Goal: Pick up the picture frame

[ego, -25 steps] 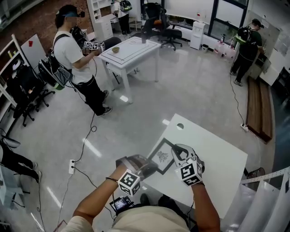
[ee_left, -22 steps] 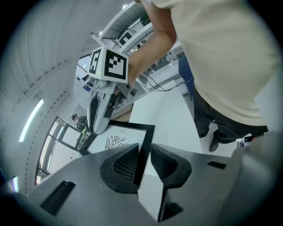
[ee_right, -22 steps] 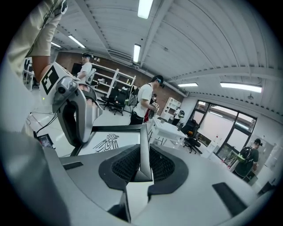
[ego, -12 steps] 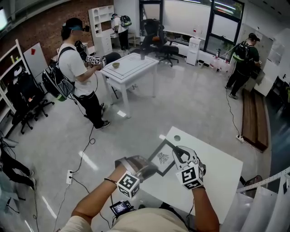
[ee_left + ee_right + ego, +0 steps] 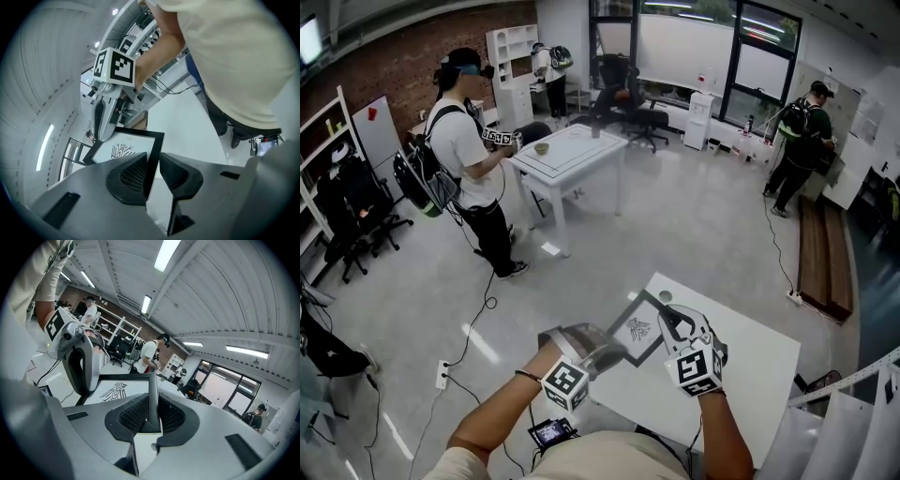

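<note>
- Since a second back, you'd raised both tools and the picture frame [image 5: 636,327] came up with them, so the pick-up looked pretty much done.
- Your left tool [image 5: 153,169] was clamped on one side bar of the frame and your right tool [image 5: 151,414] on another. The frame hung tilted over the left edge of the worktop [image 5: 741,366].
- Containers: none on your worktop. There was just a small bowl [image 5: 541,148] on the far table [image 5: 581,141], too tiny to tell what's inside.

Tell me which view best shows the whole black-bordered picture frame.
The head view: the black-bordered picture frame appears nearly whole, between the left gripper and right gripper. The left gripper view shows only the part beyond its jaws; the right gripper view sees it foreshortened, along one edge.
</note>
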Available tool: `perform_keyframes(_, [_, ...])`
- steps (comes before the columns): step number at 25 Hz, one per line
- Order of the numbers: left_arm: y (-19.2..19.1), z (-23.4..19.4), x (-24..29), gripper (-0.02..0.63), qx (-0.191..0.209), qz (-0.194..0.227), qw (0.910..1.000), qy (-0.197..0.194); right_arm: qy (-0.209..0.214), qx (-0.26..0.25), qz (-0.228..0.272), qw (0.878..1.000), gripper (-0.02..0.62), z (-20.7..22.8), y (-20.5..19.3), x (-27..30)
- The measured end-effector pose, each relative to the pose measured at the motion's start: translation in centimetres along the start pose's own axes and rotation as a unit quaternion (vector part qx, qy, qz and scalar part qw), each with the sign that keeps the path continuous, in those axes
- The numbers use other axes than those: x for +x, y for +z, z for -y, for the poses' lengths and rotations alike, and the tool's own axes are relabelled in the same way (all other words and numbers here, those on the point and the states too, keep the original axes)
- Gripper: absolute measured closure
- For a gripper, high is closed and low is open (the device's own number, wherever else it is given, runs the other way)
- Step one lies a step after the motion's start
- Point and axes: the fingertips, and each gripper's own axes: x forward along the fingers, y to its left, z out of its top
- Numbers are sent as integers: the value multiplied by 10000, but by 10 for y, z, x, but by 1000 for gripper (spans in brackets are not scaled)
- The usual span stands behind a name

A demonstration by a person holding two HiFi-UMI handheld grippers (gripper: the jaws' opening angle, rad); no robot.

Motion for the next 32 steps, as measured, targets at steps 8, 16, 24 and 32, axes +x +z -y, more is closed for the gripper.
perform_keyframes(8, [6, 0, -6, 517, 42, 8, 10000, -57, -33, -90, 49, 9999, 522, 1, 8, -7])
perform_keyframes(16, [7, 0, -11, 517, 120, -33, 9999, 67, -62, -146, 33, 9999, 522, -2, 14, -13])
perform_keyframes(24, [4, 2, -12, 517, 117, -28, 9999, 65, -70, -177, 23, 9998, 522, -5, 15, -12])
perform_keyframes(32, [4, 3, -10, 517, 111, -27, 9999, 43, -64, -153, 8, 9999, 522, -4, 13, -12])
